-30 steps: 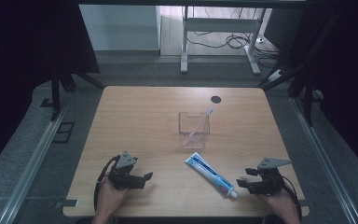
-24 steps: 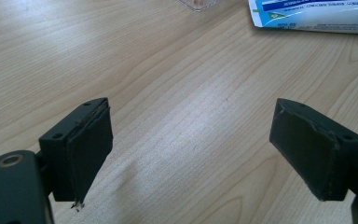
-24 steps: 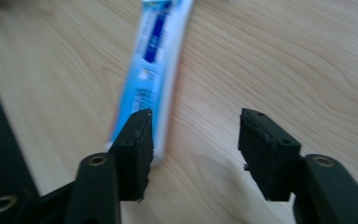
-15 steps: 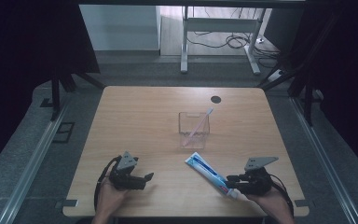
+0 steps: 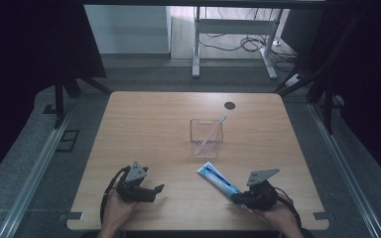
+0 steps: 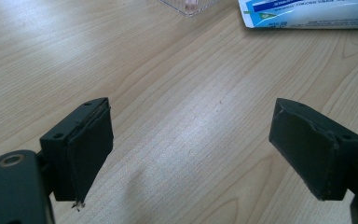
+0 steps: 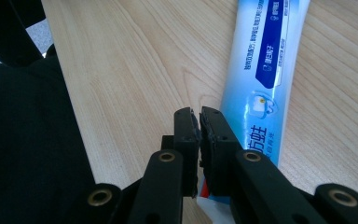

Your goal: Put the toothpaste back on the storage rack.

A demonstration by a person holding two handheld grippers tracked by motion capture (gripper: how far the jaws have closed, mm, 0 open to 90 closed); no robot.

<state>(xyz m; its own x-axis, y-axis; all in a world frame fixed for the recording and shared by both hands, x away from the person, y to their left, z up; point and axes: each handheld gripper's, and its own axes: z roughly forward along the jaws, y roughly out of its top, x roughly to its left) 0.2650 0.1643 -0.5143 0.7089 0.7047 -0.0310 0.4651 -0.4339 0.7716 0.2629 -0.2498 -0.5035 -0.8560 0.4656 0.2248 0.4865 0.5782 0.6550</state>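
Note:
A blue and white toothpaste tube (image 5: 218, 179) (image 7: 261, 70) lies slantwise on the wooden table (image 5: 144, 129), near the front right. My right gripper (image 5: 236, 198) (image 7: 199, 114) sits at the tube's near end. Its jaws have just been closing and now stand shut, with nothing seen between the tips; the tube lies under and beside the right-hand jaw. My left gripper (image 5: 155, 193) (image 6: 191, 140) rests at the front left, open, over bare wood. A clear plastic box (image 5: 206, 138) in the middle holds a leaning toothbrush (image 5: 213, 130). The tube's flat end (image 6: 307, 11) lies ahead of the left gripper.
A black round hole (image 5: 229, 105) marks the table's far side. The front edge runs just under both hands. Grey floor rails flank the table, and a metal stand (image 5: 198, 44) with cables stands beyond it. Dark clothing (image 7: 23, 140) lies left of the right jaws.
My right gripper has slid left along the front edge to the tube's near end, and its jaws have closed. The left gripper, the tube and the box have stayed put.

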